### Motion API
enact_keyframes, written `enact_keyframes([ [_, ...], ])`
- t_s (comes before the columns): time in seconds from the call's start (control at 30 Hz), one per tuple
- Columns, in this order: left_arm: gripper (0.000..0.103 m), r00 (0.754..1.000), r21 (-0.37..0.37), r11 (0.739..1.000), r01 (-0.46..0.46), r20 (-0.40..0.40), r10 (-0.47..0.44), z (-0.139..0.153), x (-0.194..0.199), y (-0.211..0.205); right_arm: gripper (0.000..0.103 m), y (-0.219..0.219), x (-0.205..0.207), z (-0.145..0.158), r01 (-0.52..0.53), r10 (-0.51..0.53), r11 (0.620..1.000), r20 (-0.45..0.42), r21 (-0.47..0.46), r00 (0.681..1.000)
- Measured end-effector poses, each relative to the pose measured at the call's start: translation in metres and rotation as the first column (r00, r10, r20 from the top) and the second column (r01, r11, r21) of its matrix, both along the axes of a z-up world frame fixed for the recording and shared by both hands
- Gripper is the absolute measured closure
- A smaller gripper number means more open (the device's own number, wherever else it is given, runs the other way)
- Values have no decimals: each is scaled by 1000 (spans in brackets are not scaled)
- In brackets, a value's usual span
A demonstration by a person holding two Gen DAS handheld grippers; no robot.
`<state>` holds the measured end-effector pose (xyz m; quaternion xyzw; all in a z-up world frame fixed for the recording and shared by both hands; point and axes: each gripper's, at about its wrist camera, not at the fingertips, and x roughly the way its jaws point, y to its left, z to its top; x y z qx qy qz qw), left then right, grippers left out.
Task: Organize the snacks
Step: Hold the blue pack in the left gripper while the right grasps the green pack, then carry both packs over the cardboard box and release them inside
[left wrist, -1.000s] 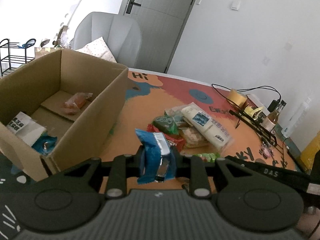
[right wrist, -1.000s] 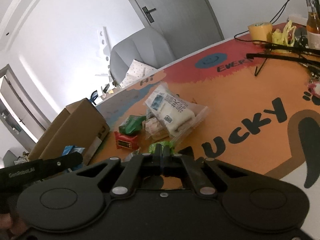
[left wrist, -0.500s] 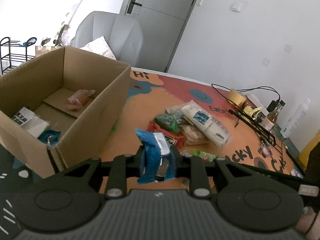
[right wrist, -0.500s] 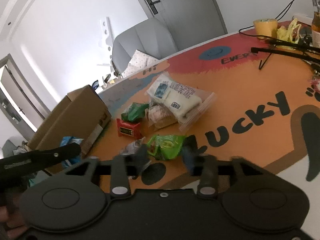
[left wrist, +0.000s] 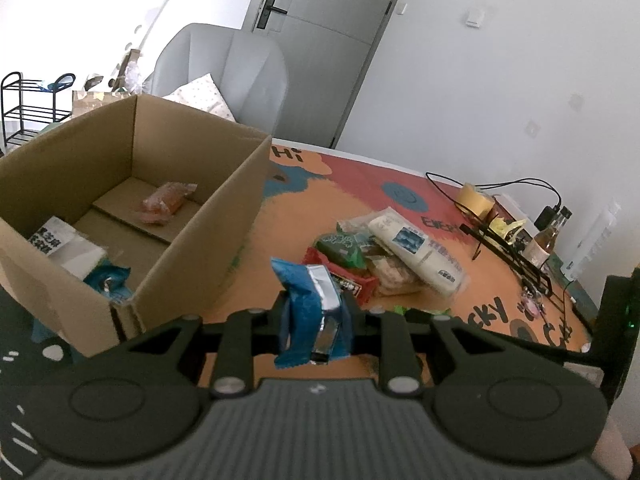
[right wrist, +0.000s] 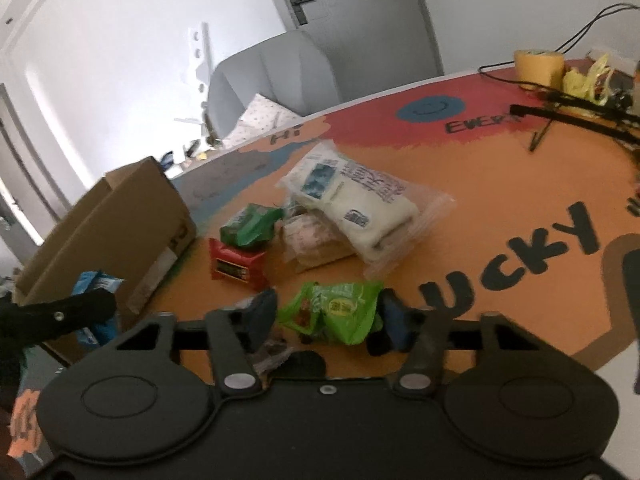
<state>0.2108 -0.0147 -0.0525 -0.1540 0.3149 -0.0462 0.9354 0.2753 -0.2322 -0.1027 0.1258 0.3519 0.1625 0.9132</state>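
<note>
Two grippers are at work. The left gripper (left wrist: 314,320) is clamped on a blue packet (left wrist: 310,312), held off the table with the cardboard box (left wrist: 192,240) at its ten o'clock. The right gripper (right wrist: 326,320) has its jaws spread wide, a green packet (right wrist: 336,308) lying on the table between them. More snacks (right wrist: 348,208) lie piled at its twelve o'clock.

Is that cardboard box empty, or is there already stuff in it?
Not empty. The open cardboard box already holds an orange packet, a white packet and a blue packet on its floor.
</note>
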Motion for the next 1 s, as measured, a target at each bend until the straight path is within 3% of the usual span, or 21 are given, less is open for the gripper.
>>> enact_keyframes([
  [0.13,78,1000,0,1000,-3,4,3,2,-2,2,68,-4,-3,1,-18,18,1000,-4,19,1000],
  [0.2,78,1000,0,1000,-6,11,6,5,-4,3,80,-6,-9,4,-22,22,1000,7,16,1000],
  [0.6,78,996,16,1000,-16,83,15,33,-16,10,80,-6,-30,38,-38,35,999,100,34,994],
  [1.0,78,989,39,997,-68,137,62,59,-31,35,80,26,-37,81,-116,104,992,204,48,973],
])
